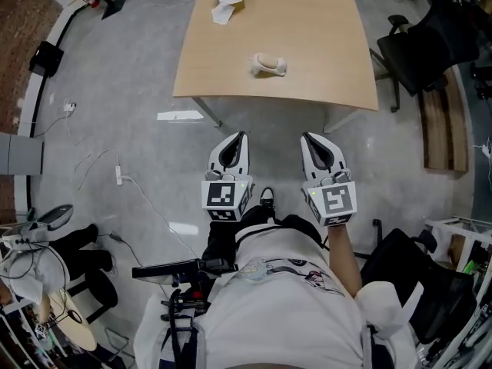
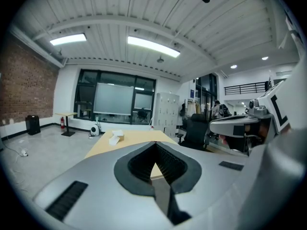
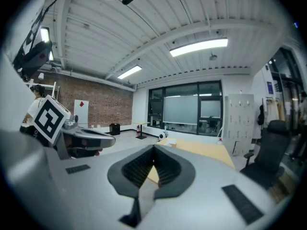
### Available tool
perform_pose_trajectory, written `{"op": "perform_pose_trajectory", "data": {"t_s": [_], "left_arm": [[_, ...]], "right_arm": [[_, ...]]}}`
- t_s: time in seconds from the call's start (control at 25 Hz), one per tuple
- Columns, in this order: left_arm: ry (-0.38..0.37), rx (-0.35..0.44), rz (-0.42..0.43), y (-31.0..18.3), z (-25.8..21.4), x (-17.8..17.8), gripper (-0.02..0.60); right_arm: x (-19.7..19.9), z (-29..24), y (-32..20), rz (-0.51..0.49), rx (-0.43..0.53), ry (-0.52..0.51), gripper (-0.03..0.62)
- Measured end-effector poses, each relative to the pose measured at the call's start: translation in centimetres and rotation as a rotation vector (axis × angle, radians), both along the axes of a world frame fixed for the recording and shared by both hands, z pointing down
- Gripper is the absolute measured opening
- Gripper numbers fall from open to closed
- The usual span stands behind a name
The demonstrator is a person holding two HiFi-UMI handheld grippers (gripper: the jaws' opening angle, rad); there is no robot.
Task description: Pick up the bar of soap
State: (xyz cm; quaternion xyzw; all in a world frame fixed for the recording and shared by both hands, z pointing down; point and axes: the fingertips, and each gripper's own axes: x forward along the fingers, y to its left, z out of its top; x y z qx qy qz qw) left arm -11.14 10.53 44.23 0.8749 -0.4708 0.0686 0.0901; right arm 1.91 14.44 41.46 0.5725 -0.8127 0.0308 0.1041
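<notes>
Right now the bar of soap (image 1: 268, 65) lies alone on the surface (image 1: 323, 60), about midway along its near edge and set a little back from it. It is pale and lumpy, lying on its side. The only other thing up there is some crumpled white paper (image 1: 227, 8) towards the far left corner, well apart from the soap and no obstacle.

Both tools are short of the near edge, out over the floor (image 1: 138, 91), side by side and pointing almost level towards the surface. The left tool (image 1: 243, 135) has its jaws closed tip to tip with nothing between them. The right tool (image 1: 306, 136) is the same, pads meeting and empty.

The step in hand looks to me like the approach, so nothing of the pick itself is done yet. To do it well, I would commit to one tool; the soap sits roughly between their two lines, so either could serve. Its jaws need to be spread wide before it crosses the near edge, not over the soap itself. It should tip downward and come in from above, straddling the soap across its narrower width.

Soap of this rounded shape is likely to slip or squirt out sideways, so I would close slowly, well down its sides, and lift straight up.
</notes>
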Motion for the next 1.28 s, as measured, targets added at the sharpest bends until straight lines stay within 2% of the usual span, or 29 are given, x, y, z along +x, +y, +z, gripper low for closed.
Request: {"op": "perform_pose_trajectory", "data": {"t_s": [0.16, 0.44, 0.96, 1.28], "left_arm": [[0.003, -0.031, 0.014, -2.3, 1.0, 0.1, 0.005], [-0.008, -0.065, 0.041, -5.9, 2.3, 2.9, 0.005], [-0.064, -0.047, -0.074, -18.5, 2.1, 6.4, 0.005], [-0.093, -0.097, -0.083, -22.2, 4.5, 8.8, 0.005]], "right_arm": [[0.5, 0.8, -2.1, 0.016, -0.024, 0.008, 0.005], [2.1, 2.5, -6.2, -0.002, -0.066, 0.006, 0.005], [4.6, 3.5, -19.3, -0.159, -0.068, -0.031, 0.005], [6.3, 6.3, -23.9, -0.185, -0.135, -0.066, 0.005]]}}
